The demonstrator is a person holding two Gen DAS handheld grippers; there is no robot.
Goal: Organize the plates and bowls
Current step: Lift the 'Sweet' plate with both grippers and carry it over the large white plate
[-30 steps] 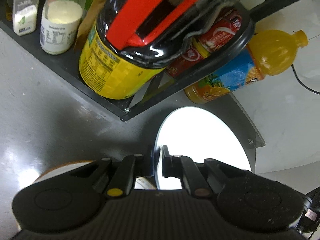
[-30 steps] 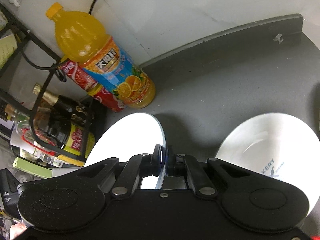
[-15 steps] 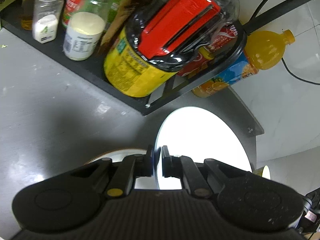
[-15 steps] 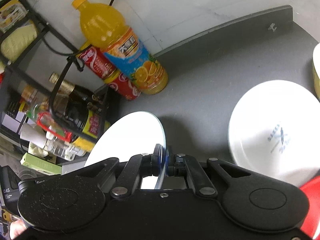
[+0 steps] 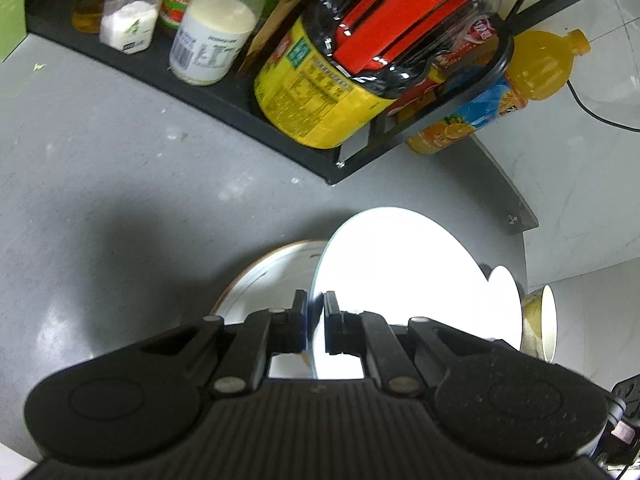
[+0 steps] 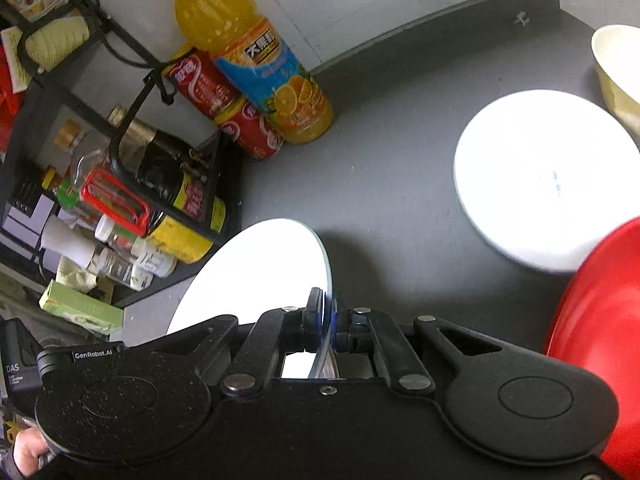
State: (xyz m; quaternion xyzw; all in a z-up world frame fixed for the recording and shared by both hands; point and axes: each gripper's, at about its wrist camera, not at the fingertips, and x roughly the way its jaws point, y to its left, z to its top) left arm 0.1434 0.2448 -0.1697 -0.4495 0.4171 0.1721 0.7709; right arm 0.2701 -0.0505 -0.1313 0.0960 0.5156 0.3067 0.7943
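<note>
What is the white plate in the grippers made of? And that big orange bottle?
The white plate looks like glazed ceramic or maybe melamine: a thin, smooth, shiny rim, clamped by the left gripper and the right gripper. The orange bottle looks like clear plastic, since the juice shows through, with a glossy printed label.

"GenRobot.AI" in small white letters on the right gripper (image 6: pixel 327 326) body, lower left of the right wrist view. "DAS" on a black device (image 6: pixel 16 368) at the far left edge there. Orange drink bottle (image 6: pixel 256 60), upper middle: blue label with Chinese characters, too distorted to read surely. Red cans and the yellow-labelled jar carry print, too small to read. Blue mark on the white plate (image 6: pixel 548 176): blurred, unreadable.
</note>
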